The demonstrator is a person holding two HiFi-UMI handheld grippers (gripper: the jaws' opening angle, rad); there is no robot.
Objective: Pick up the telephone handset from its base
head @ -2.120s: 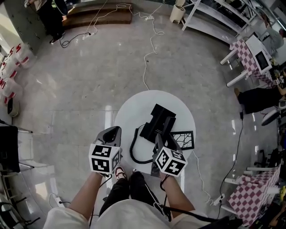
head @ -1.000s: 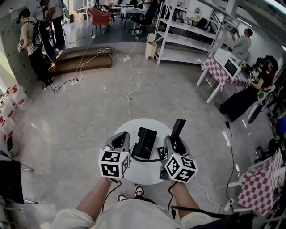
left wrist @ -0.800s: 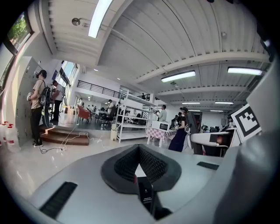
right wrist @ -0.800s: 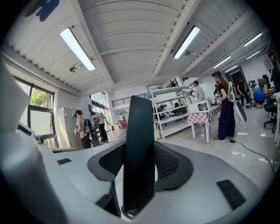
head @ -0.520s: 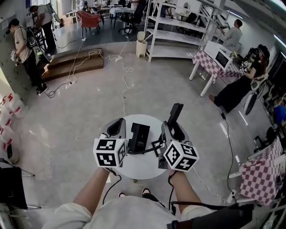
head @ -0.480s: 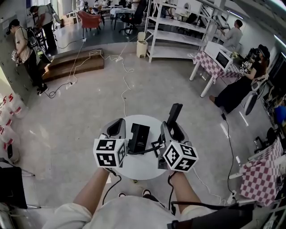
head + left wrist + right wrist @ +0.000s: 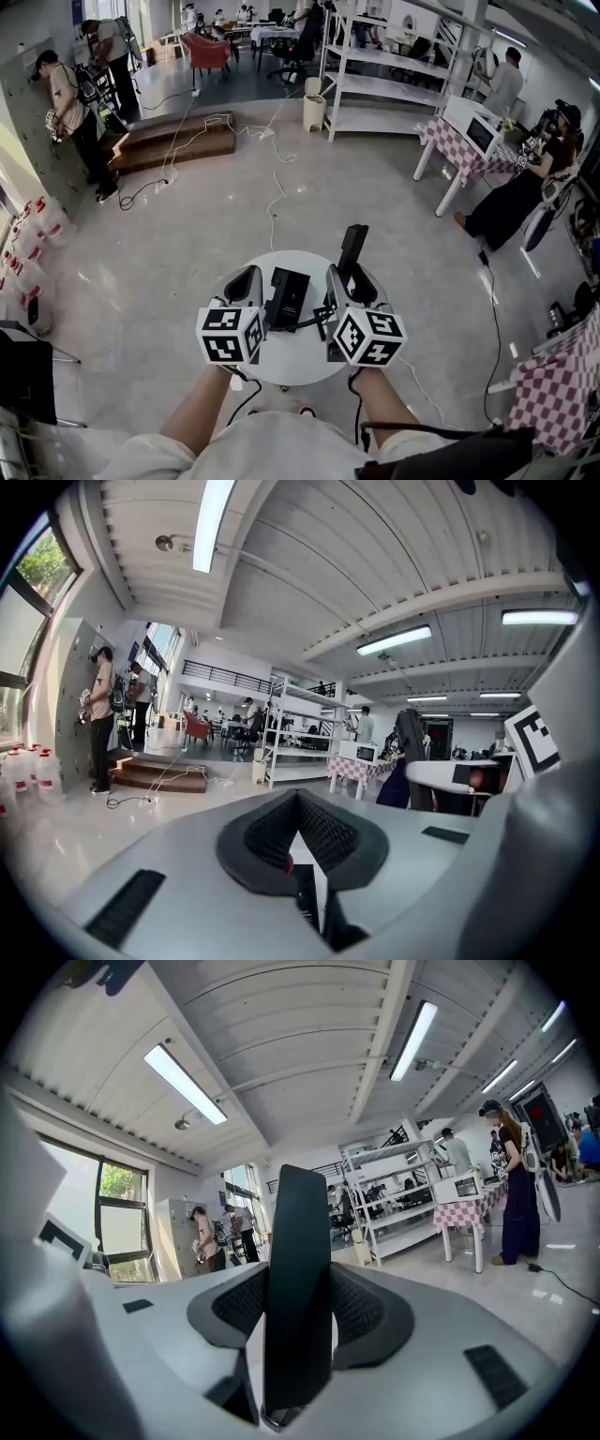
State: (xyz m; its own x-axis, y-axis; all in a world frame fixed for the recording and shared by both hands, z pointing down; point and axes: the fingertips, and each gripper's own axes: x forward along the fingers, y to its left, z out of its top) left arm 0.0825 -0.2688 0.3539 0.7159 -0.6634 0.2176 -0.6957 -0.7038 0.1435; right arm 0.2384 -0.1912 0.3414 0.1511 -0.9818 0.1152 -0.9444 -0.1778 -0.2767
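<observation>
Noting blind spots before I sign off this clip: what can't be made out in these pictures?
- Head view: the handset's lower end is hidden behind the right gripper. The base's buttons are too small to read.
- Right gripper view: the handset blocks the middle, and the gripper's own body hides the base and the table.
- Left gripper view: the left gripper's own body covers the table. Only a dark sliver shows below its pads.

The lower part of the handset (image 7: 354, 246) is concealed by the right gripper (image 7: 349, 278); only a short stretch of the cord (image 7: 302, 324) is shown between the marker cubes (image 7: 231, 335).
</observation>
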